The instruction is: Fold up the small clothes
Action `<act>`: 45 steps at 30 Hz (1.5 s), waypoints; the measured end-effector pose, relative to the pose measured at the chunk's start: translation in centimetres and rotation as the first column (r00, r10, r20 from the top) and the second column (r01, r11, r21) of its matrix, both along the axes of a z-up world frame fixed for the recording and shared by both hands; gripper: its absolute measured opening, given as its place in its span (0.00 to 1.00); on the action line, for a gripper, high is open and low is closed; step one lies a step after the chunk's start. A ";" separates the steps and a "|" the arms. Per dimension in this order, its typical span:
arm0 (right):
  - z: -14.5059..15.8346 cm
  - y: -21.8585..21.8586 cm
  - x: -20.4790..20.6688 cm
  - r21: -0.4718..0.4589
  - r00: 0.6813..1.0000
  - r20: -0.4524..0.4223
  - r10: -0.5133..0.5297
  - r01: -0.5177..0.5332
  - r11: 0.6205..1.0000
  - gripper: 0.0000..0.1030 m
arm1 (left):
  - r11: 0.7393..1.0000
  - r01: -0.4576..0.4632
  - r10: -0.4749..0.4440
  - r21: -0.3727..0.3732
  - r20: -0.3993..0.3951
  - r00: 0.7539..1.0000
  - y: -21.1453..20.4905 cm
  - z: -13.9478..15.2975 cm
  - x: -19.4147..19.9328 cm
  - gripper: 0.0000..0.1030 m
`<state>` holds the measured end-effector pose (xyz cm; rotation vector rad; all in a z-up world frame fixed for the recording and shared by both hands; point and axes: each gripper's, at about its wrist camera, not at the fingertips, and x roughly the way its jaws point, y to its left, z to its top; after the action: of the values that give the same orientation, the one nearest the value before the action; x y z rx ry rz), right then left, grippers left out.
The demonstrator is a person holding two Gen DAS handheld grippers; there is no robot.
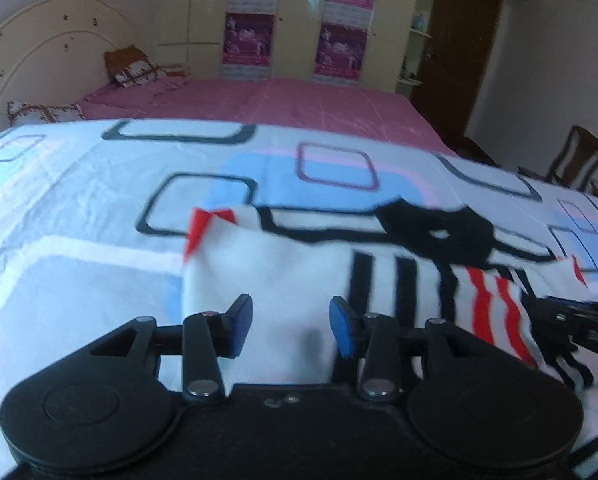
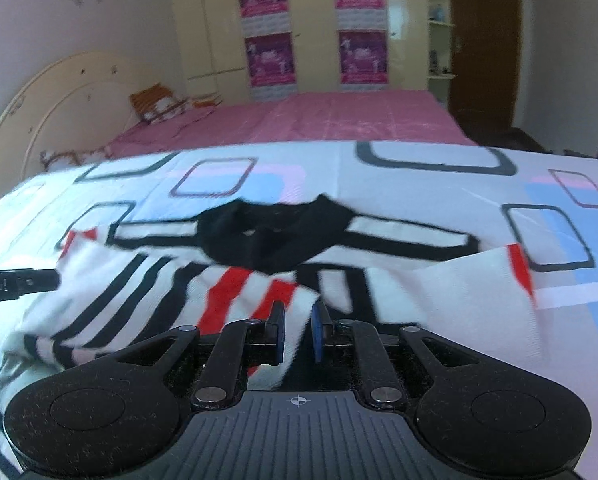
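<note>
- Left wrist view: the left gripper (image 1: 291,326) is hovering with its jaws partly apart over the white shirt (image 1: 283,272), and nothing is pressing between the blue pads (image 1: 341,330). The shirt is lying on the patterned bedsheet (image 1: 79,208), its red-edged sleeve (image 1: 203,228) reaching left. Open sheet is lying beyond it up to the pink bedcover (image 1: 279,100).
- Right wrist view: the right gripper (image 2: 298,330) is standing nearly closed, pinching a red-striped fold (image 2: 255,292) of the shirt. The black collar (image 2: 275,232) is lying ahead; free sheet is spreading to the right.
</note>
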<state>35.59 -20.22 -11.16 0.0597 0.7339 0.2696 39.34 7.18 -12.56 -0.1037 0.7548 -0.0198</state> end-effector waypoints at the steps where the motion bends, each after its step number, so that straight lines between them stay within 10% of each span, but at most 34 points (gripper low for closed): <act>1: -0.3 0.2 0.0 -0.010 1.000 -0.013 0.008 -0.008 1.000 0.13 | 1.000 0.011 -0.011 0.003 -0.013 1.000 -0.4 -0.4 -0.2 0.41; 22: -2.4 -2.6 -0.8 -0.146 0.998 -0.043 -0.036 0.030 0.989 0.17 | 0.996 0.021 -0.015 0.085 -0.065 0.998 -1.4 -2.8 -0.7 0.44; 28: -2.8 -3.9 -0.8 -0.166 0.997 -0.042 -0.062 0.054 0.985 0.58 | 0.991 0.004 0.007 0.132 -0.077 0.997 -2.3 -2.6 -0.5 0.46; 38: -0.3 -5.9 -2.5 -0.011 0.999 -0.015 -0.037 0.037 0.999 0.49 | 0.991 0.000 0.000 0.131 -0.003 1.000 -4.7 -0.6 -3.9 0.46; 45: -2.2 -3.3 -2.2 -0.121 0.998 -0.041 0.056 -0.060 0.991 0.44 | 0.990 -0.036 0.041 0.140 -0.030 0.999 -5.5 -2.7 -3.7 0.50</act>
<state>33.43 -23.56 -13.36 -0.0727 0.7885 0.2793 35.65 1.70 -15.30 0.0142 0.7844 0.0717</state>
